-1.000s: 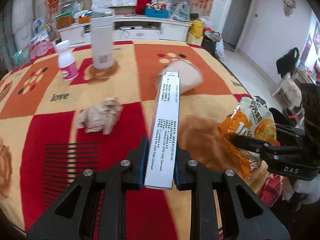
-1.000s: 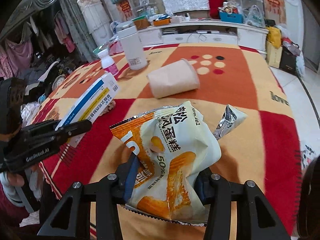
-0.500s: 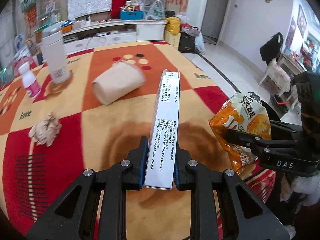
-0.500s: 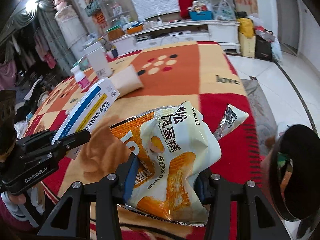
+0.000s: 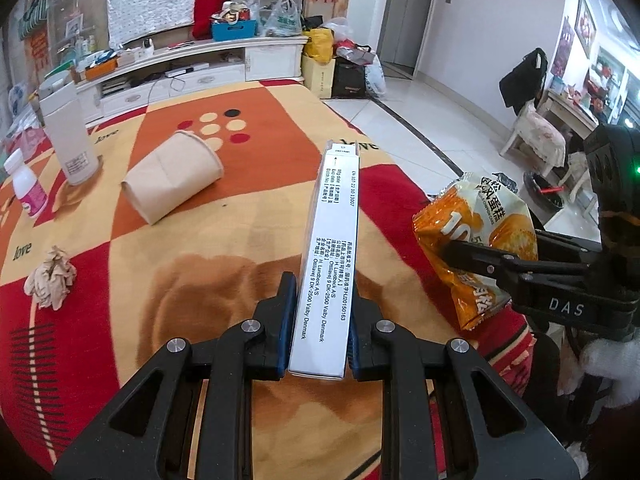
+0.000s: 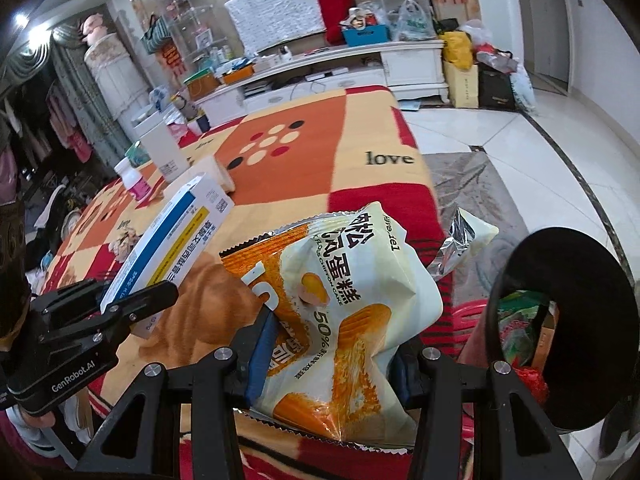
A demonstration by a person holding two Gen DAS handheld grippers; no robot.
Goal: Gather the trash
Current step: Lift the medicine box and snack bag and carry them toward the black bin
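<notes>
Glossy foil snack bag [image 6: 352,304], smooth cardboard box [image 5: 330,256], matt paper cup [image 5: 172,176], woolly blanket [image 5: 248,232].

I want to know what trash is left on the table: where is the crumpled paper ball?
In the left wrist view the crumpled paper ball lies on the blanket at far left, nearer the camera than the tipped paper cup.

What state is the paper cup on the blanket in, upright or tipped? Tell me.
Tipped. The paper cup lies on its side on the patterned blanket, with its open rim facing the far right and its base toward the camera.
</notes>
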